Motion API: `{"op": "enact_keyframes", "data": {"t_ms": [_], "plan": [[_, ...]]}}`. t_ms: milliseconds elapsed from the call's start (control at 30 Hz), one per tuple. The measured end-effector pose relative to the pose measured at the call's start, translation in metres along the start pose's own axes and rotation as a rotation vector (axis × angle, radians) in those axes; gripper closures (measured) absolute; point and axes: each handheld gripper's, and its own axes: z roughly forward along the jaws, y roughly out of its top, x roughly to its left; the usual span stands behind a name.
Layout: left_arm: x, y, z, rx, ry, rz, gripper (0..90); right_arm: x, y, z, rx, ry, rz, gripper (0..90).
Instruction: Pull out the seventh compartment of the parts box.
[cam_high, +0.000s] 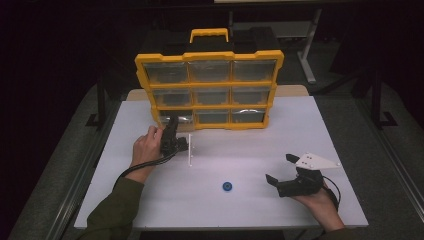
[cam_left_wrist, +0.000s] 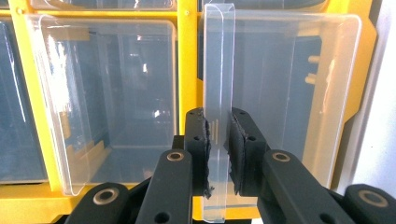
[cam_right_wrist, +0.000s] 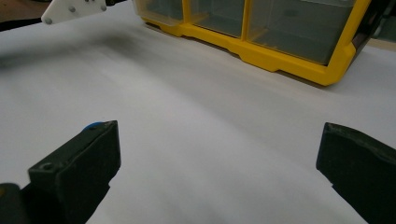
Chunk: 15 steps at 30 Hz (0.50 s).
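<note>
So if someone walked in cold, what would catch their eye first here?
The yellow drawer organizer standing upright at the far side of the white table, its nine clear drawers facing the person. Next, the left gripper, jaws shut on the clear drawer handle in the bottom row. A small blue disc lies alone near the front.

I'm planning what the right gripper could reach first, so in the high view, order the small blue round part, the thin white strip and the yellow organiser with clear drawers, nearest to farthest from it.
1. Small blue round part: on the table just left of the right gripper.
2. Thin white strip: farther left, lying beside the left gripper.
3. Yellow organiser with clear drawers: standing at the table's back edge.
</note>
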Motion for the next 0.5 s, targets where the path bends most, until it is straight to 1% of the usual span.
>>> {"op": "enact_keyframes", "data": {"t_ms": [233, 500], "plan": [[0.0005, -0.0002, -0.0033, 0.003, -0.003, 0.007, 78.9, -0.0001, 0.0000, -0.0002, -0.002, -0.001, 0.004, 0.0], [-0.0001, 0.0005, -0.0077, -0.001, -0.003, -0.001, 78.9, -0.0006, -0.0003, -0.0004, -0.002, -0.002, 0.001, 0.0]]}}
